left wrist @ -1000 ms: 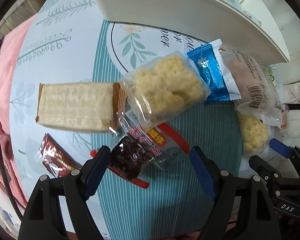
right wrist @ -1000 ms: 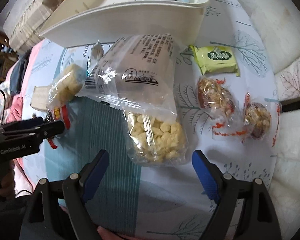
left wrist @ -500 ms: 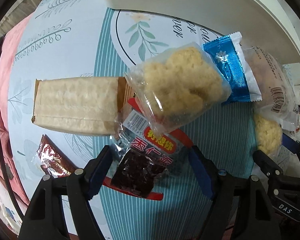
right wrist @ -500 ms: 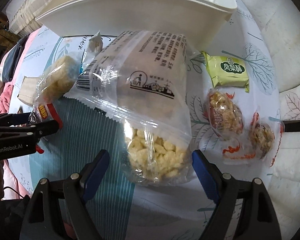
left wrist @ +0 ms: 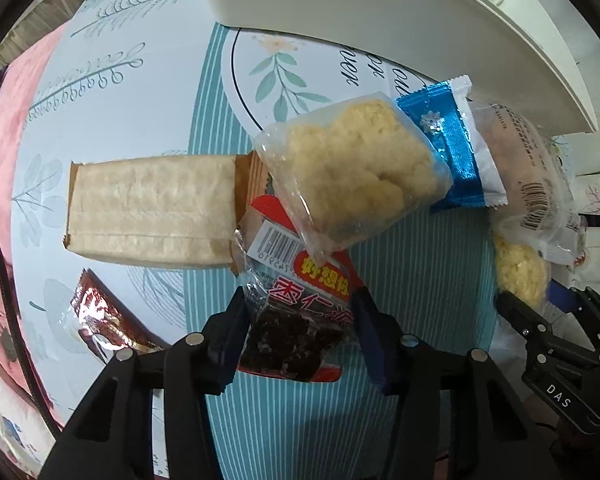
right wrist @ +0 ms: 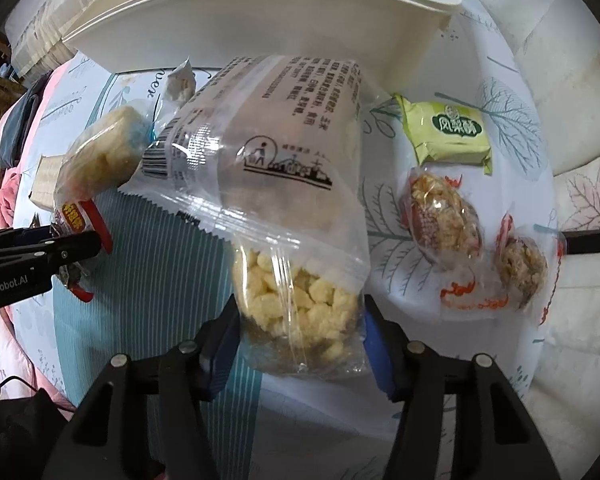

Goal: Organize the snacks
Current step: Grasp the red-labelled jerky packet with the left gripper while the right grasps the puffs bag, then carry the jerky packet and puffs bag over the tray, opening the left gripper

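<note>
While both grippers sit low over the tablecloth [left wrist: 148, 92], each has a packet between its fingers. Left gripper [left wrist: 300, 330]: blue pads pressed on both sides of the red date snack packet [left wrist: 296, 320], holding its dark lower end. Right gripper [right wrist: 300, 334]: fingers clamped on the clear bag of yellow puffs [right wrist: 296, 304], at the puff-filled end.

Just beyond the date packet, a clear-wrapped rice cake [left wrist: 352, 176] overlaps its top edge. Beside that on the left lies a beige wafer pack [left wrist: 152, 212]; on the right, a blue foil packet [left wrist: 448, 148]. A brown foil wrapper [left wrist: 100, 324] lies near left.

Right view: two nut-cluster packets [right wrist: 444, 212] beside the bag, green pastry packet [right wrist: 448, 132] behind them. White bin [right wrist: 268, 36] farthest back, touching the cloth.
</note>
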Demonstrator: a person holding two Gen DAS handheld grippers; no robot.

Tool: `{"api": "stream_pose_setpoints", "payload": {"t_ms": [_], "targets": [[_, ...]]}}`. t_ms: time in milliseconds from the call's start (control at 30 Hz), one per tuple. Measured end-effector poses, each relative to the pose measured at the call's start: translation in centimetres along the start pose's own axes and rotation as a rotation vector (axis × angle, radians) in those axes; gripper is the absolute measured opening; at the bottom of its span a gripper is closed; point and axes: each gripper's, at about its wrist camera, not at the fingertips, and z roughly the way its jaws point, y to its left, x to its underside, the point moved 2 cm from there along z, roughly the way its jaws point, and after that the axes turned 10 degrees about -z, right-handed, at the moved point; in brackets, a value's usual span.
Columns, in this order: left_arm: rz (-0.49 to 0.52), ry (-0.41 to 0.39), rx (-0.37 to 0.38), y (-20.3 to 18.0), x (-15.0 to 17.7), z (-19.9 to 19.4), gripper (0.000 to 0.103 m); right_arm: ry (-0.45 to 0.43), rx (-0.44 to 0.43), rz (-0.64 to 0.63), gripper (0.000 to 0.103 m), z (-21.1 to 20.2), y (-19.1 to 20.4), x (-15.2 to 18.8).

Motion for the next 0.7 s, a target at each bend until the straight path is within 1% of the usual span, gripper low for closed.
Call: {"api": "stream_pose_setpoints", "payload": {"t_ms": [233,433,533,700], "targets": [[-0.007,0.045,0.072,0.1,1.1,-1.0,0.049,0.045,-0.065,0.072,0.056,-0.6,-0.8,0.7],[-0.001,0.092,0.136,-0.6,2.1,-2.8,0.049,0.072,-0.134,0.170,0.056,-1.6,-3.0,1.8],[0.020,0.098,0.168,-1.2,2.4,-4.5,0.050,0.070,-0.161,0.219,0.056,-2.7,-4.1,2.1],[0.069,0.077,0.190,-2.6,2.4,-7.4,0.050,0.049,-0.189,0.278,0.056,-5.0,-5.9,2.8]]}}
